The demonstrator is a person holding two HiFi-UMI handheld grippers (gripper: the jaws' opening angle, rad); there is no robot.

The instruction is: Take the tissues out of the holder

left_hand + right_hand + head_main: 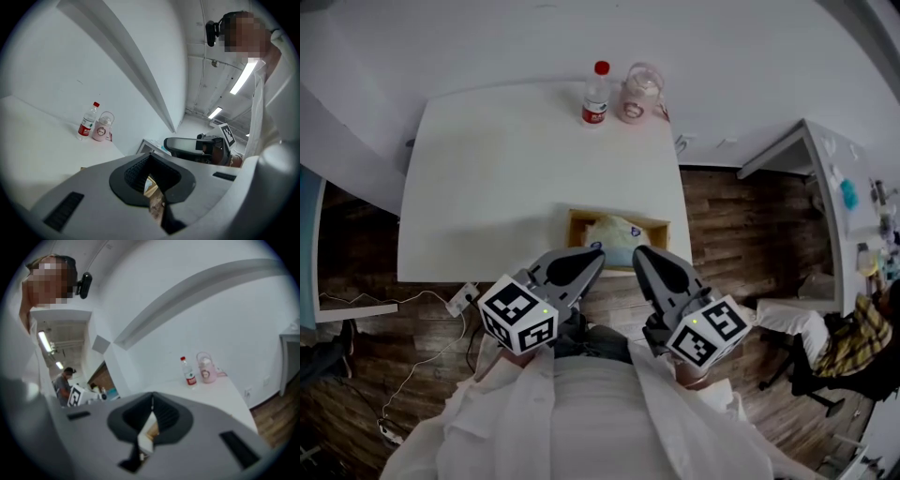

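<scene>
Closest to the camera is the person's white shirt [609, 412], and just in front of it both grippers are held side by side, pointing forward to the table. The left gripper [596, 255] has its two jaws pressed together, and its own view shows nothing between them. The right gripper [640, 253] is the same: its jaws are fully together and they carry nothing. Each marker cube sits at the back end, near the person's body.

Directly beyond the two tips is the holder [573, 225], a low wooden box that stands at the near edge of the white table [506, 178], a little to the right of the middle. The tissues [617, 234] lie inside it as a pale soft pack that fills most of the box. From above, the tips of both grippers seem to hang over the near wall of the holder, but I cannot tell if they touch it or are only above it.

The middle of the table is bare. At its far edge, close to the wall, stand a clear bottle [595, 94] with a red cap and a red label, and just to the right of it a pink jug [641, 94] with a handle; the two are beside each other, not touching as far as I can see.

On the wooden floor [741, 216], left of the person, lies a white power strip [464, 298] with a thin cable. To the right is a black office chair [811, 361].
</scene>
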